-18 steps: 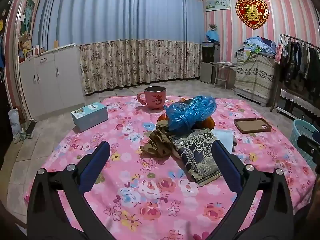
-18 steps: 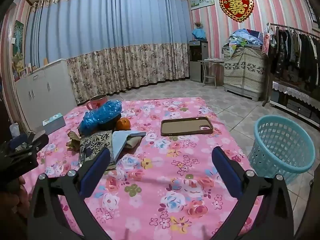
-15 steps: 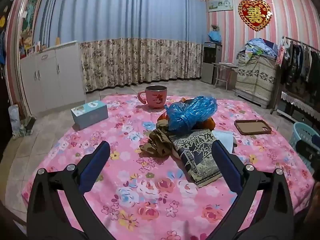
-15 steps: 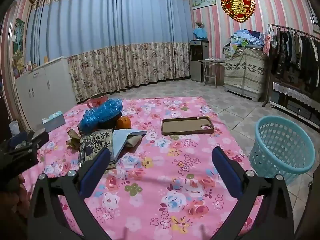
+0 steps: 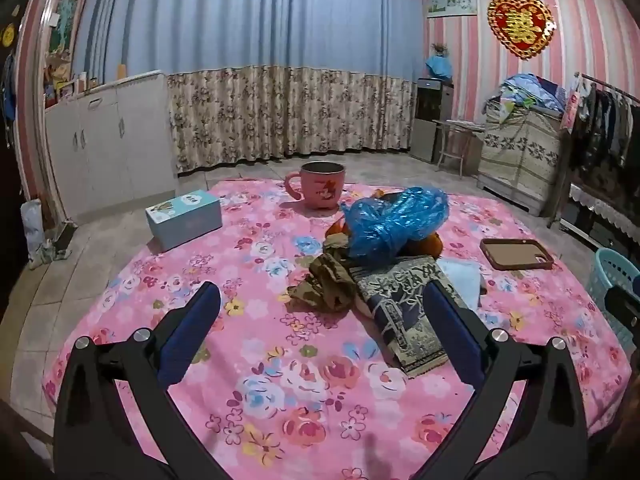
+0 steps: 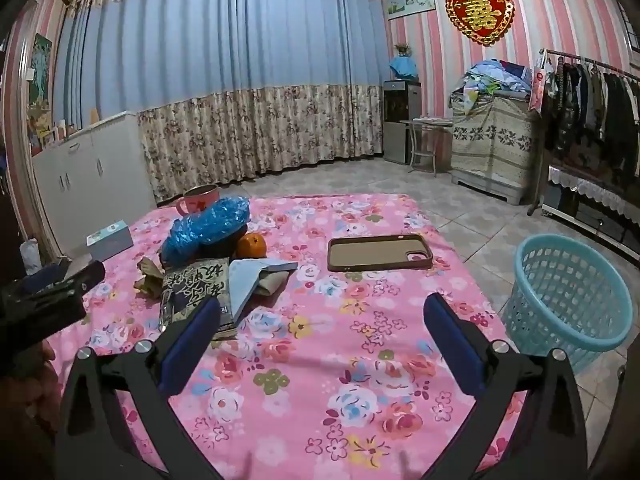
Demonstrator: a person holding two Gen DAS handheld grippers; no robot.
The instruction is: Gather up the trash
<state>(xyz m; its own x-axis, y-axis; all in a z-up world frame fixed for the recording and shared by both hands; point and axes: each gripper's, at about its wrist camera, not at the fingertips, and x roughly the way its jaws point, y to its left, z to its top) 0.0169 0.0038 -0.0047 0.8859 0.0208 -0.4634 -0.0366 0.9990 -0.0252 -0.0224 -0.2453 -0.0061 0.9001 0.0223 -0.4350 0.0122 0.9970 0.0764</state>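
A pink floral tablecloth (image 5: 280,360) carries a crumpled blue plastic bag (image 5: 396,220), a pink mug (image 5: 322,190), a pale blue box (image 5: 184,218), an orange (image 6: 251,246) and a brown phone case (image 6: 380,252); nearby, a turquoise basket (image 6: 568,300).

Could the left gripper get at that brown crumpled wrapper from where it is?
Probably yes. The left gripper is open and the wrapper lies just ahead of it at the pile's near edge, nothing between.

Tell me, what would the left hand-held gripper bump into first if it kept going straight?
Probably the crumpled brown paper and patterned packet lying ahead of the left hand-held gripper, before the blue plastic bag. Depth is hard to judge.
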